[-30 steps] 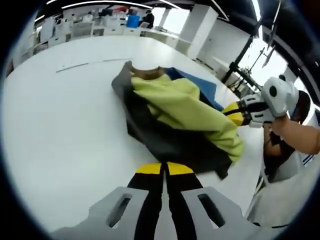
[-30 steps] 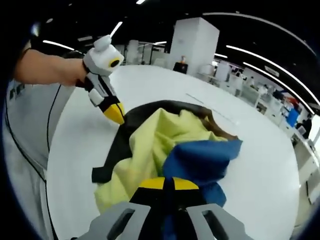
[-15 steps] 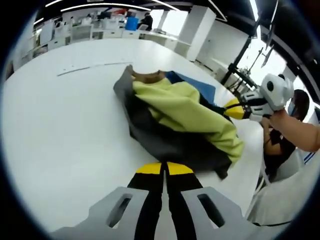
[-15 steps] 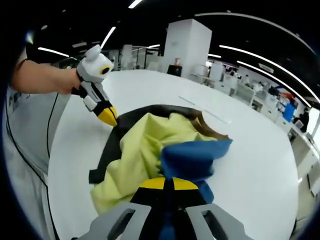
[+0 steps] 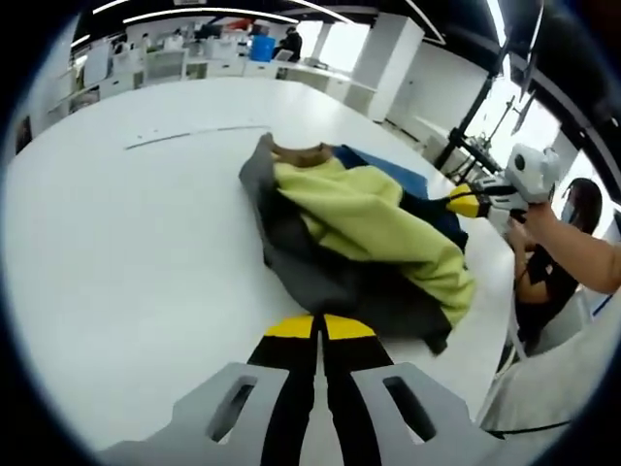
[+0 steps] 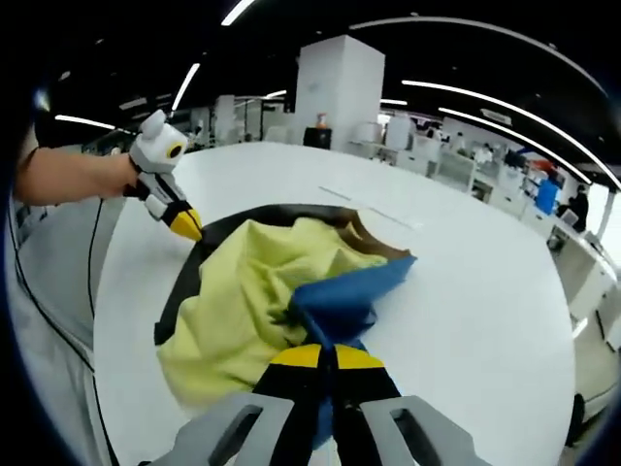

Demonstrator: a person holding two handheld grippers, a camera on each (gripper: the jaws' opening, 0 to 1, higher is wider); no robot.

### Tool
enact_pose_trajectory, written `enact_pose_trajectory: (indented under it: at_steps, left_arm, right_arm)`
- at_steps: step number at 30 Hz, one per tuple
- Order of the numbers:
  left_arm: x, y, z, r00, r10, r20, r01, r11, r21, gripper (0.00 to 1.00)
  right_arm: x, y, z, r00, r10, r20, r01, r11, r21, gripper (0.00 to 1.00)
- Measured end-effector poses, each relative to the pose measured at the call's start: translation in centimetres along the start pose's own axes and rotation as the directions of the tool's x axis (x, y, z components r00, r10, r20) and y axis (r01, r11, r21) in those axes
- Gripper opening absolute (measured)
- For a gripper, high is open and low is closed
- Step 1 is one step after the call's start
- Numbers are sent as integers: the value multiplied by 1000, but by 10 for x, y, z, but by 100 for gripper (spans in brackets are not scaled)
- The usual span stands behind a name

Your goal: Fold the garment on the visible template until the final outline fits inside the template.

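While the white table (image 5: 116, 243) carries it, the crumpled garment (image 5: 359, 233) hides most of the dark template (image 5: 291, 262) ahead of the left gripper (image 5: 319, 330), jaws clenched, empty. Right gripper (image 6: 326, 357) pinches the garment's blue fold (image 6: 340, 296).

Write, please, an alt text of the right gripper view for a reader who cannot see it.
The right gripper, jaws shut, pinches the blue part of a crumpled yellow, blue and dark garment lying on a white table. The left gripper, held in a hand, hovers at the garment's far edge.
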State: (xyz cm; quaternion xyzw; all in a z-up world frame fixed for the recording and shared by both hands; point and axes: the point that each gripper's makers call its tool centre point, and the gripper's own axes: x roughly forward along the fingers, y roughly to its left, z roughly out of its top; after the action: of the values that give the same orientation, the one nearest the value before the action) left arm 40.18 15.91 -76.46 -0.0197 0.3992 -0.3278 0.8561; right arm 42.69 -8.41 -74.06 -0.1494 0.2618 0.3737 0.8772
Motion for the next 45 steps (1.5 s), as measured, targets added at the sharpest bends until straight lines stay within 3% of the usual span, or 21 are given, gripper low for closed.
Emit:
enact_pose_trajectory:
  at_steps: [13, 23, 31, 45]
  left_arm:
    - [-24, 37, 5, 997, 73, -8, -73, 997, -1, 0]
    - [-36, 61, 0, 992, 120, -27, -120, 993, -8, 0]
    - [-47, 81, 6, 984, 170, -52, -170, 985, 13, 0]
    - [-50, 122, 10, 965, 236, -114, -234, 972, 30, 0]
  right_arm:
    - [-16, -51, -6, 996, -80, -30, 81, 996, 32, 0]
    - [-18, -74, -11, 992, -109, -70, 112, 993, 34, 0]
    - [-19, -96, -15, 985, -139, -104, 143, 989, 36, 0]
    - [-19, -132, -25, 969, -184, -165, 192, 981, 33, 0]
